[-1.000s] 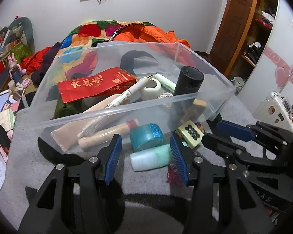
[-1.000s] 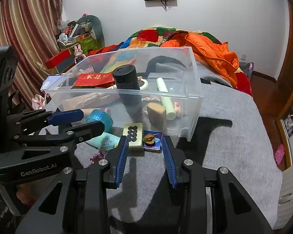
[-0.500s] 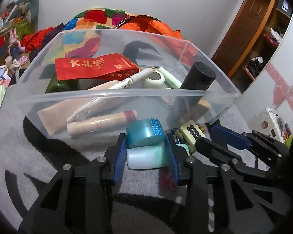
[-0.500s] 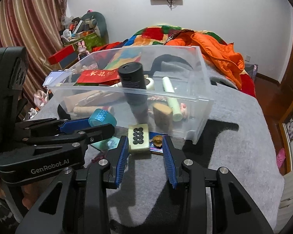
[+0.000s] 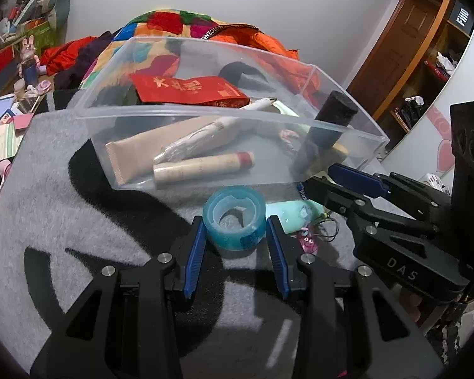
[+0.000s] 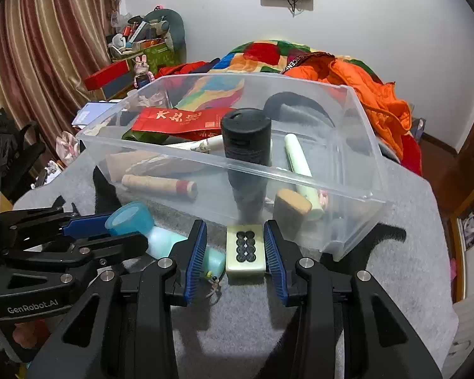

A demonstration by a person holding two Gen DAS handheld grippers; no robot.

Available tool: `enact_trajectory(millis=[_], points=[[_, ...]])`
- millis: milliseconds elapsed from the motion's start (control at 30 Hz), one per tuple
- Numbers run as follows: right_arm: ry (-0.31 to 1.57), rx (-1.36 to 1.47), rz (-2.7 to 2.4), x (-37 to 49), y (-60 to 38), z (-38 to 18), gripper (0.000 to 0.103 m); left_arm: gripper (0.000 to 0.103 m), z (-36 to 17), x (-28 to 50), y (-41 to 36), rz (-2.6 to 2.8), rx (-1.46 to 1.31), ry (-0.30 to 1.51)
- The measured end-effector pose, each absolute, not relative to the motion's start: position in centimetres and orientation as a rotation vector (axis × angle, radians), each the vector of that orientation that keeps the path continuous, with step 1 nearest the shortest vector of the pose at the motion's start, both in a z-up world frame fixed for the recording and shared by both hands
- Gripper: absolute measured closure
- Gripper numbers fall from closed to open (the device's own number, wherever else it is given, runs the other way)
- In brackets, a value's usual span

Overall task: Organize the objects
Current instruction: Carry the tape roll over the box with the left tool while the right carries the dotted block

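Left gripper [image 5: 235,237] is closed onto the teal tape roll [image 5: 234,222], a blue pad touching each side, roll standing with its hollow core facing up; it looks pinched and ready to lift. Right gripper [image 6: 235,248] straddles the green mahjong tile [image 6: 245,250]: right pad is against the tile's edge, left pad shows a gap, so the fingers are parted and not yet clamped. Both items sit on the grey mat, just short of the clear bin [image 6: 357,195], which lies straight ahead of both sets of fingertips, probably so each can go over the near wall. A mint bottle [image 5: 289,213] lies just right of the left fingers.

Readable: "GenRobot.AI" on left gripper body in the right view, "DAS" on right gripper body in the left view, "Fiiio"-like sign on the shelf, gold Chinese characters on the red packet [image 6: 180,121], too small to make out
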State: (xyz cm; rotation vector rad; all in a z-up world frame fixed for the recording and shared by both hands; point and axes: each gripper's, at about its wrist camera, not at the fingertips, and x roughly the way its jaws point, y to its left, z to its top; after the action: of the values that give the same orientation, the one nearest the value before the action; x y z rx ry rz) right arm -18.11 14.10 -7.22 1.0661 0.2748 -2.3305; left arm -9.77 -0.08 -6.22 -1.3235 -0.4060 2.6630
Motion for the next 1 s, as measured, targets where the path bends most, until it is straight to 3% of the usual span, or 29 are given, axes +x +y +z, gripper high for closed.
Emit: enact_trajectory(millis=[700,767,833,1000], points=[[0.191,1.121,-2.306,-17.5,15.2,-8.0,0.069,0.064,-6.1,-10.0,0.4,2.681,-1.297,-0.400],[0.189,1.113,-2.313,-17.5,15.1,-8.0,0.071,0.064,-6.1,-9.9,0.5,2.685,-1.293,-0.383],[0.197,1.109,-2.325,-17.5,15.1,-8.1,0.080,0.064,-6.0,-9.7,0.6,2.689,-1.287,-0.372],[0.170,1.101,-2.338,-17.1,15.8,-7.9,0.080,0.064,-5.5,-9.3,0.7,2.696,-1.267,-0.368]])
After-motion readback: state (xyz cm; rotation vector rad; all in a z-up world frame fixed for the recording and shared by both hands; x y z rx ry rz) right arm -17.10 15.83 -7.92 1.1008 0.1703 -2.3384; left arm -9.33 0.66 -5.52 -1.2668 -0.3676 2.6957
